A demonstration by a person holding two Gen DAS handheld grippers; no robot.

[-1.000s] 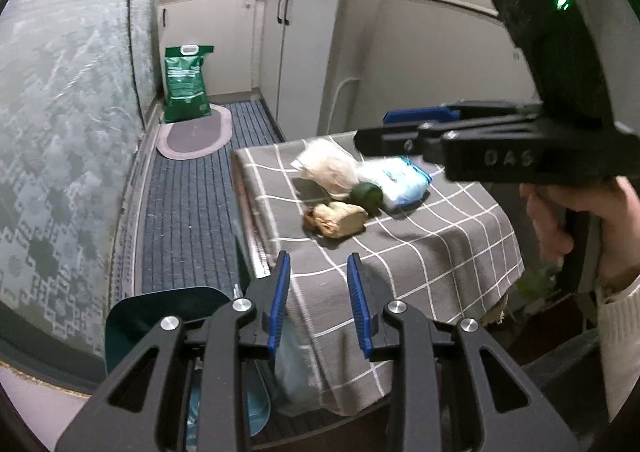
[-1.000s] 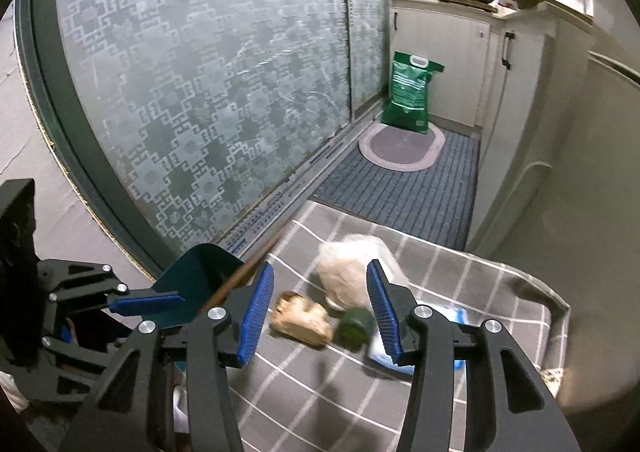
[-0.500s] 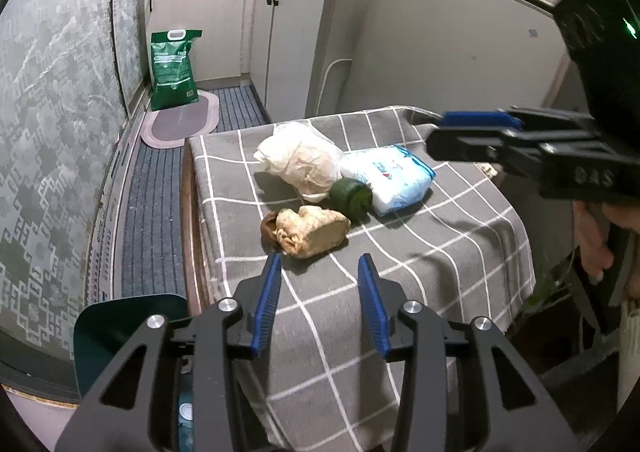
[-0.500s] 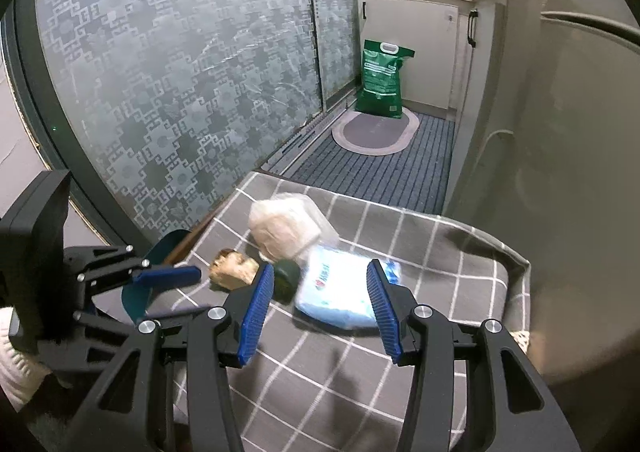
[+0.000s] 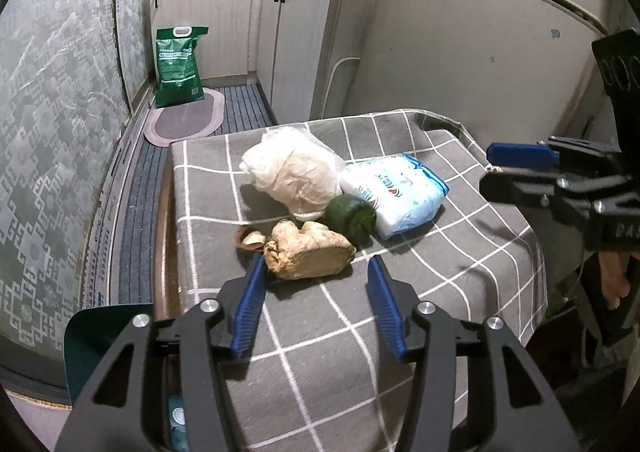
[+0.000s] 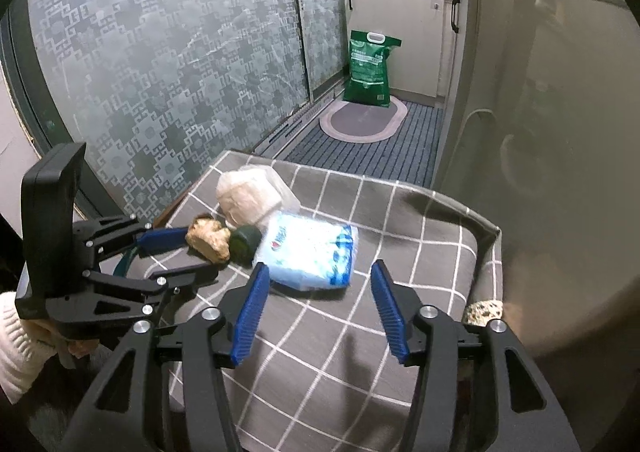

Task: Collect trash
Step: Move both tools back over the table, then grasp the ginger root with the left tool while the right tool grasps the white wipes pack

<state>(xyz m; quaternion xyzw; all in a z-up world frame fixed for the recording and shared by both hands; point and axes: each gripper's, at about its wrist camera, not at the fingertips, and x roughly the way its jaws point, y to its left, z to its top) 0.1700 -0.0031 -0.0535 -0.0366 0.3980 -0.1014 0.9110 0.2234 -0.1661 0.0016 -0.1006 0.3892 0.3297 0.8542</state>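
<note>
Crumpled tan paper wad (image 5: 310, 255) is lying near the checked grey tablecloth's (image 5: 460, 272) left edge. The left gripper (image 5: 316, 292), empty jaws just widening, is closing in; the right gripper (image 6: 318, 298), likewise opening, is nearing the blue-white tissue pack (image 6: 310, 252). Next: straddle, then squeeze.

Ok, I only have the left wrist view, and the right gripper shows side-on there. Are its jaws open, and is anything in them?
Observer: Open and empty. The right gripper has just been opening its jaws, and the blue-and-white tissue pack lies just ahead of them, untouched.
Operator: Anything past the table's right edge? That gripper blocks it for me.
Observer: Yes, a rough speckled lump shows just beyond the right edge of the checked cloth. I cannot tell what it is.
</note>
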